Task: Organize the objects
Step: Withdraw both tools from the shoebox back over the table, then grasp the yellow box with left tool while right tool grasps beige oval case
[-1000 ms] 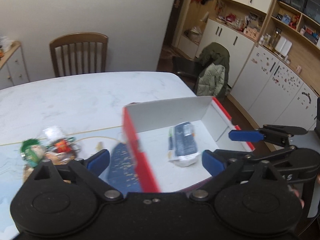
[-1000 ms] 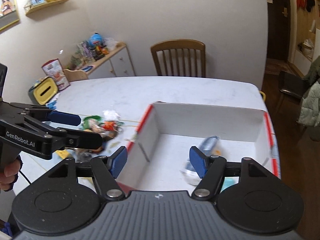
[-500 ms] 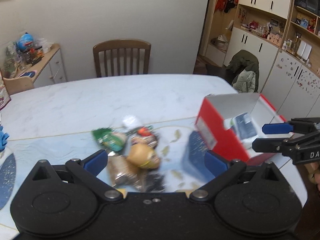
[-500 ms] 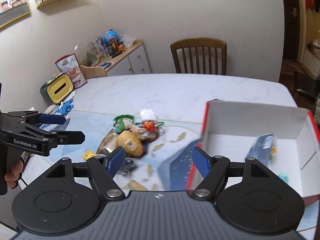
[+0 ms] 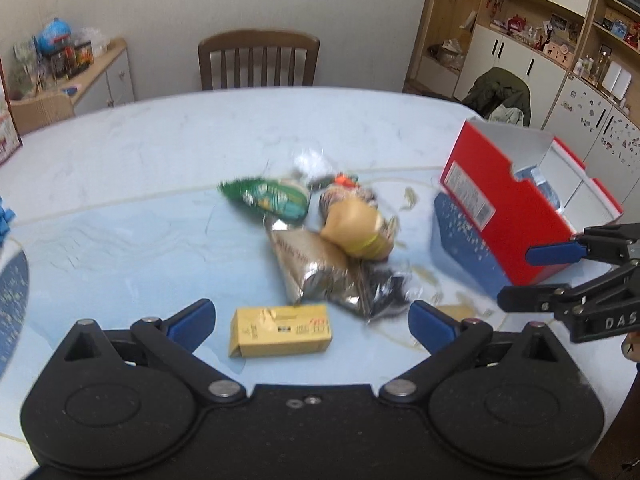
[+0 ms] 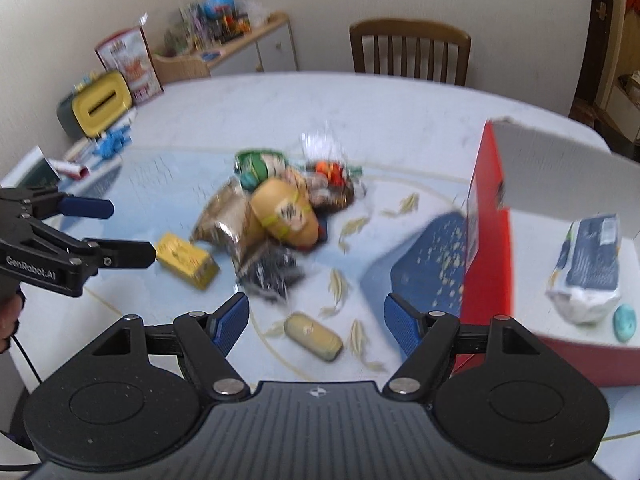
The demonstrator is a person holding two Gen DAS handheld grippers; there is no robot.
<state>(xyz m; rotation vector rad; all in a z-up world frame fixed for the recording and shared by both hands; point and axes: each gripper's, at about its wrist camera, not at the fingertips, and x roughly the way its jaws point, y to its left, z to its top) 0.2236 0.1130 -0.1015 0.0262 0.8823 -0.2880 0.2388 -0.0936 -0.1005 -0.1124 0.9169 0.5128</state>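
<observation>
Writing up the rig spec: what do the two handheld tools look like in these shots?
Both are matte black plastic with twin round pivot housings, silver pivot screws, linkage arms and blue ribbed pads. The left tool has a smooth body, and white "GenRobot.AI" lettering shows on its side in the right wrist view. The right tool has a ribbed grey-black body and side lettering starting "DAS".

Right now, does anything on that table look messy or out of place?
Yes. Snack packets lie in a jumbled heap mid-table, overlapping rather than sorted. A yellow box and a small pale packet lie apart from it. The red box holds only a dark blue packet and a small teal thing.
</observation>
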